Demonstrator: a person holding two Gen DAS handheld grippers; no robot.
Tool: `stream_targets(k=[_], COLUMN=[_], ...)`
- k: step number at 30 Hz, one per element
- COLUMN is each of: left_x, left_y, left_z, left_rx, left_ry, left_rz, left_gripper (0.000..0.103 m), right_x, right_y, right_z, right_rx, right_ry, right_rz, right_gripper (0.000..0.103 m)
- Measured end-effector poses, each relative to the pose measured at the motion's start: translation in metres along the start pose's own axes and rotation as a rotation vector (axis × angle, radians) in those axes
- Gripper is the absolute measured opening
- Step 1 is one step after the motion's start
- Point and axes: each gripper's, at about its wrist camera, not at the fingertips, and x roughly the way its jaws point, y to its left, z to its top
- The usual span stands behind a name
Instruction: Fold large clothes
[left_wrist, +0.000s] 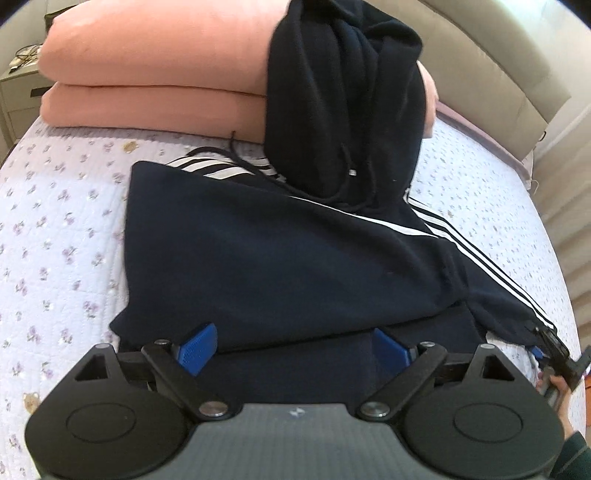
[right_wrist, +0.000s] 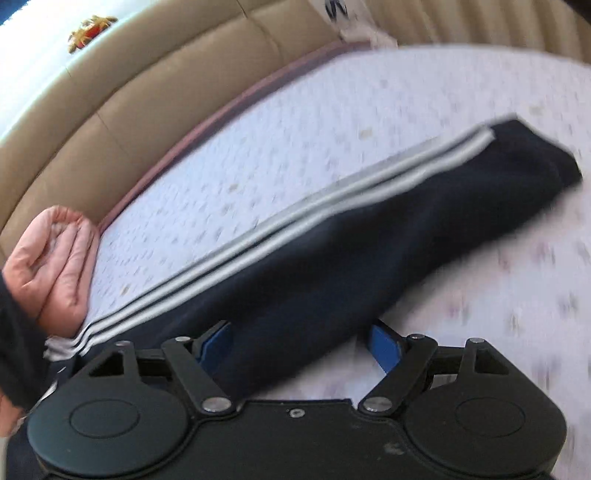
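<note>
Left tool (left_wrist: 295, 345): blue pads apart, empty, above lower edge of navy hoodie (left_wrist: 280, 258). Hoodie lies on floral bedspread (left_wrist: 62, 229), hood propped against pink folded quilt (left_wrist: 147, 74). Right tool (right_wrist: 301, 347): pads apart, empty, over striped sleeve (right_wrist: 369, 221) stretched across bed.

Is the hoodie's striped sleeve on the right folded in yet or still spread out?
Spread out: the striped sleeve lies straight across the bedspread, away from the hoodie body.

Matt cloth hoodie (left_wrist: 258, 251); quilted bedspread (left_wrist: 55, 229).
</note>
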Motion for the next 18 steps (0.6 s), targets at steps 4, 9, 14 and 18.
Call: stream_targets(k=[4,9,14,18], left_x=[0.005,0.017,0.022,0.019], left_y=[-0.007,-0.001,0.006,0.014], left_z=[-0.002,-0.008,-0.007,-0.005], left_rx=[0.009,-0.035,-0.057,-0.076], left_ry=[0.003,0.055,0.055,0.031], left_rz=[-0.008,-0.03,-0.056,-0.073], left_gripper=[0.093,0.093,0.093,0.093], right_x=[0.009,-0.015,-0.012,0.003], right_y=[-0.003,-0.015,-0.043,-0.062], right_z=[0.007,0.0,0.013,0.03], right_rx=[0.009,0.147,0.311,0.402], right_ry=[-0.082,-0.04,-0.076,-0.113], right_rz=[-0.104,-0.199,-0.079,-0.03], right_gripper=[0.004,0.003,0.055,0.061])
